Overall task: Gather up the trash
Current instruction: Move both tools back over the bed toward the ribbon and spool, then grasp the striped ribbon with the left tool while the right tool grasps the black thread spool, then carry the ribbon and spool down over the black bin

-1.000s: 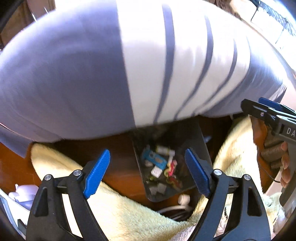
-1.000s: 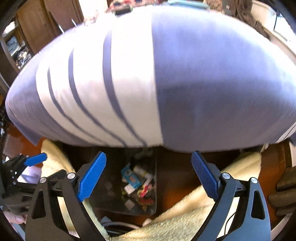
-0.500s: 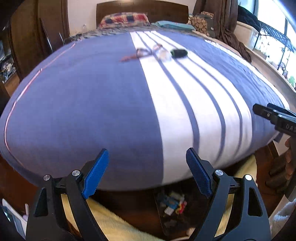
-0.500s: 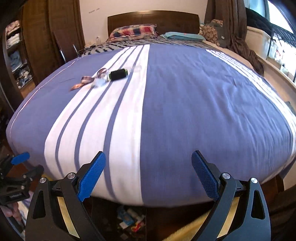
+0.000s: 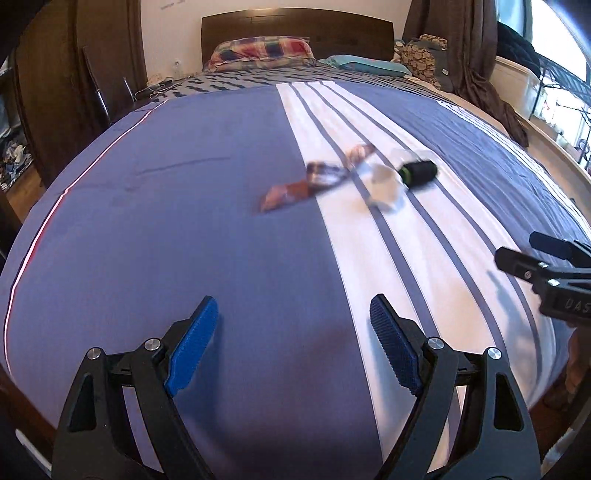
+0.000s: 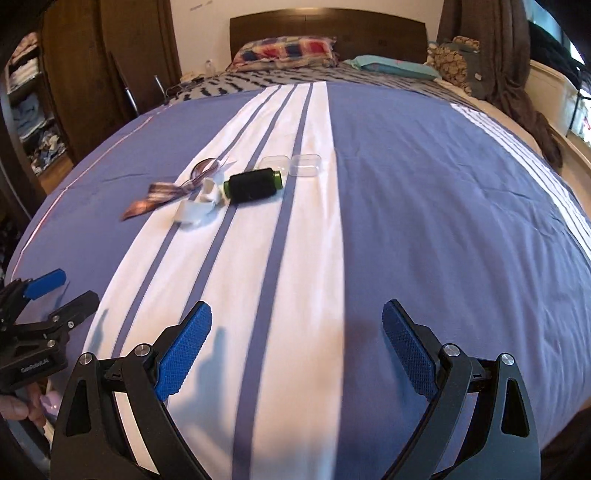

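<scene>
A small heap of trash lies mid-bed on the blue and white striped cover (image 5: 177, 236): a brown crinkled wrapper (image 5: 288, 192) (image 6: 155, 199), a white crumpled scrap (image 5: 382, 184) (image 6: 199, 208), a black cylinder with a green end (image 5: 421, 171) (image 6: 253, 184) and a clear plastic case (image 6: 291, 164). My left gripper (image 5: 291, 299) hovers over the bed's near end, well short of the heap; its jaws stand wide and are closing slightly, with nothing between them. My right gripper (image 6: 297, 304) is open and empty beside it, also short of the heap.
Pillows (image 6: 288, 51) and a dark headboard (image 5: 295, 29) are at the far end. A wooden wardrobe (image 6: 85, 74) stands on the left. Brown clothes (image 5: 487, 92) hang over the bed's right side by a window. A hand (image 6: 22, 406) holds the left gripper's handle.
Both grippers rose from the trash-filled bin on the floor at the foot of the bed to above the cover. The bin dropped out of view and the heap came closer.
</scene>
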Tool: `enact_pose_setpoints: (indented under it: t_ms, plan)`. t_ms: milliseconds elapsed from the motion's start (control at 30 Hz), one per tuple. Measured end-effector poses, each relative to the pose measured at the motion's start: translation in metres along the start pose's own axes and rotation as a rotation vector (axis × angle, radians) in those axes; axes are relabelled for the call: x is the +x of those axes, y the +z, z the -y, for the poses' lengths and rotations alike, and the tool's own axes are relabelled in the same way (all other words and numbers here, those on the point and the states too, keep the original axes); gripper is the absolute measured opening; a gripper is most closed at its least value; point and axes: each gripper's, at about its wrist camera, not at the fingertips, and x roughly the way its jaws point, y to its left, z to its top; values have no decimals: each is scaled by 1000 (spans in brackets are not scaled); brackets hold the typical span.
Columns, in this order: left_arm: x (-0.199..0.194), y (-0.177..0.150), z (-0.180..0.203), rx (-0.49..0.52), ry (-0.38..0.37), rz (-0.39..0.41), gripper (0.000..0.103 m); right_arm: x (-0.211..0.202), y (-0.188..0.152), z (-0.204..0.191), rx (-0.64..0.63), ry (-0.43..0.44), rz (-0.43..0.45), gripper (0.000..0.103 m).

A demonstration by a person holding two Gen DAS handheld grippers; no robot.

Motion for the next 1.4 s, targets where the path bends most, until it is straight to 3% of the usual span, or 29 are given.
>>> enact_pose_setpoints:
  t_ms: [233,700,767,867,933,1033,1400]
  plan:
    - [36,38,-12,-8,-18,-23,62,45,37,-14,-28,-9,-41,88]
    - [89,85,-1,28,-78,-45,58,80,77,-29,-17,34,-51,85]
    - [94,90,1,32,-87,-49,52,83,80,-30,-11,33,-50,80]
    - [99,95,4,37,-103,-54,31,86,82,-30,-8,33,-50,75]
    - [99,97,7,46,-111,-55,17,84,82,-28,-7,43,-41,60]
    - [96,94,10,58,-103,-51,5,80,80,-26,-10,42,-35,56]
    - [48,43,14,76,-104,-41,1,32,30,-12,-17,41,-13,56]
